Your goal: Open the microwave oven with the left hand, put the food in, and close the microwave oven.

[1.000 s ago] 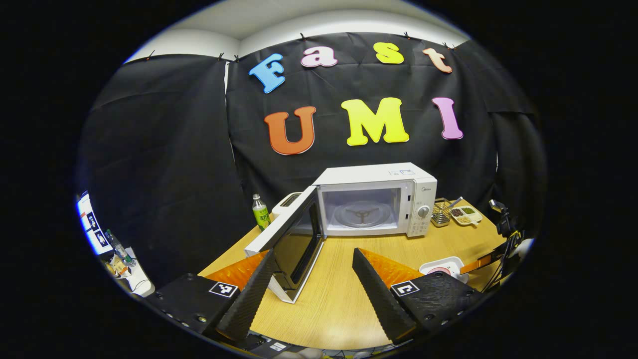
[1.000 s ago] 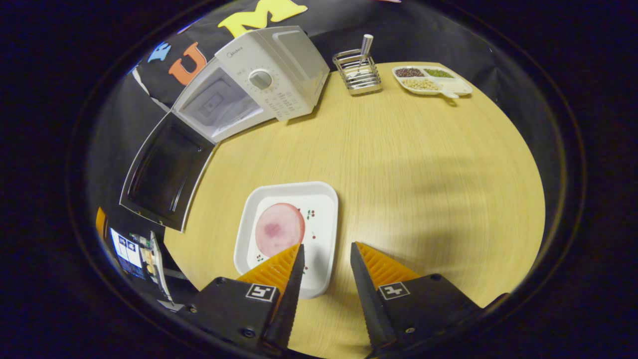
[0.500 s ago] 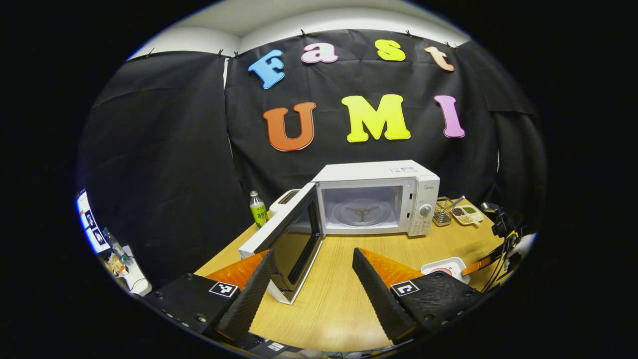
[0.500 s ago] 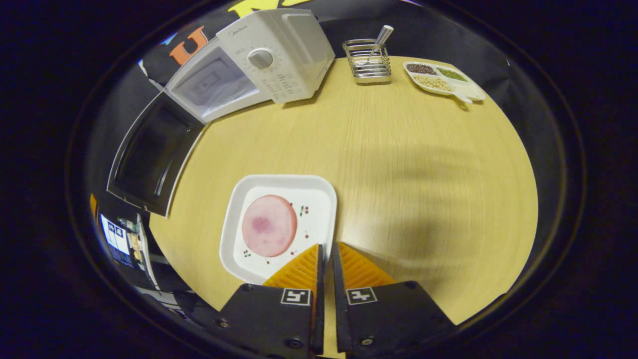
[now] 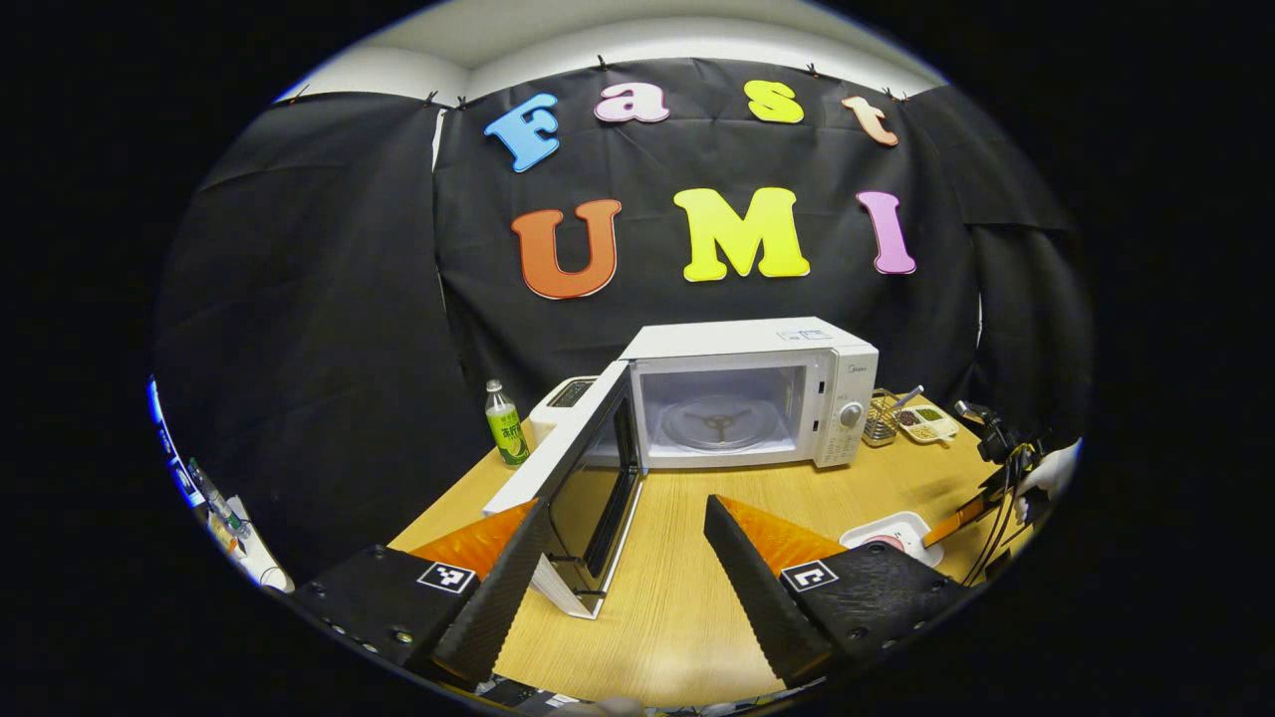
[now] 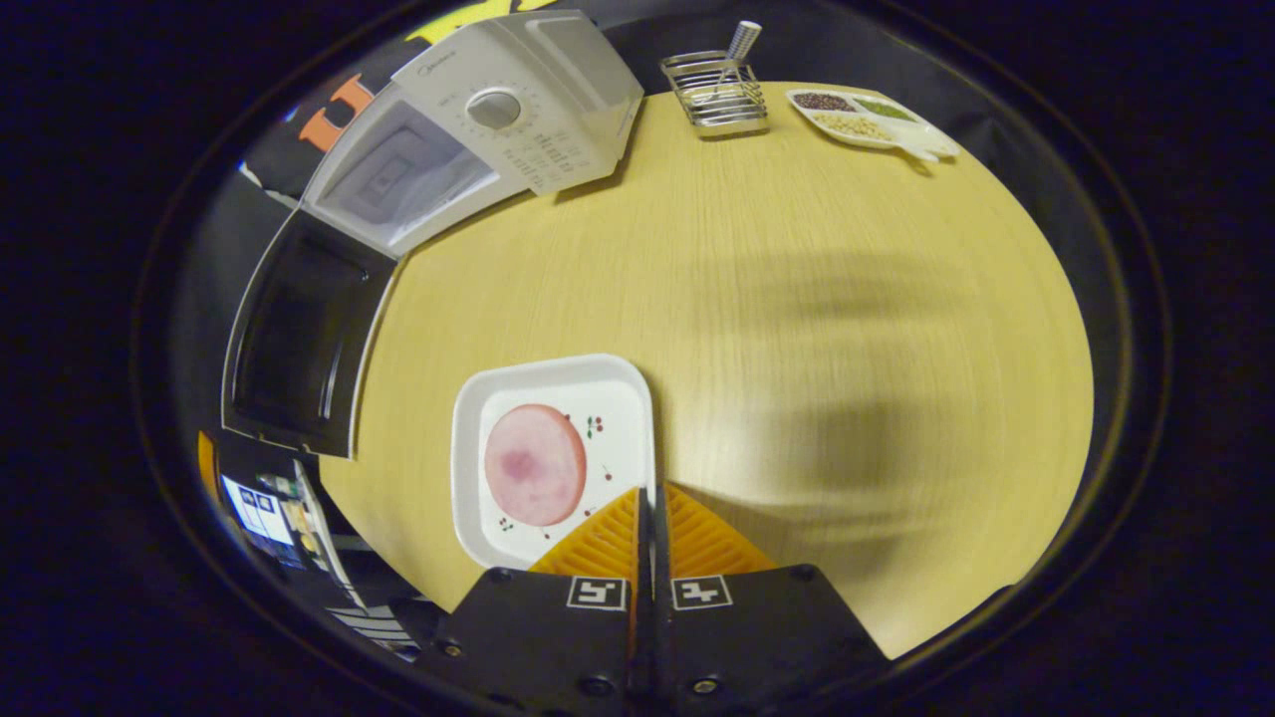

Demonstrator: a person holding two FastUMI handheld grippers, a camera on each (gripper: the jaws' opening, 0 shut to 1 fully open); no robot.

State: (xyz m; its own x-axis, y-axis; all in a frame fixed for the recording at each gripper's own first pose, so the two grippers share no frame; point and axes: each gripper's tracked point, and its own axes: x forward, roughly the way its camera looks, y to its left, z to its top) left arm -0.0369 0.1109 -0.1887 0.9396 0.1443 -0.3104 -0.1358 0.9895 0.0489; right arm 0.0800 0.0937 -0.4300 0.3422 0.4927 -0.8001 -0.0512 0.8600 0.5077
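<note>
The white microwave stands at the back of the table, its cavity bare with the turntable showing. Its door hangs wide open to the left. My left gripper is held open in front of it, its left finger close by the door's lower edge, nothing between the fingers. In the right gripper view a white square plate carries a round pink slice of food. My right gripper is shut on the plate's right rim. The microwave and its door lie far left of the plate.
A green bottle and a white appliance stand left of the microwave. A wire rack and a divided dish of beans sit at the wooden table's far edge. The right gripper and plate appear at right.
My right gripper's fingers have gone from open around the plate's right rim to shut on it. The left gripper stays open and has drifted only slightly.
</note>
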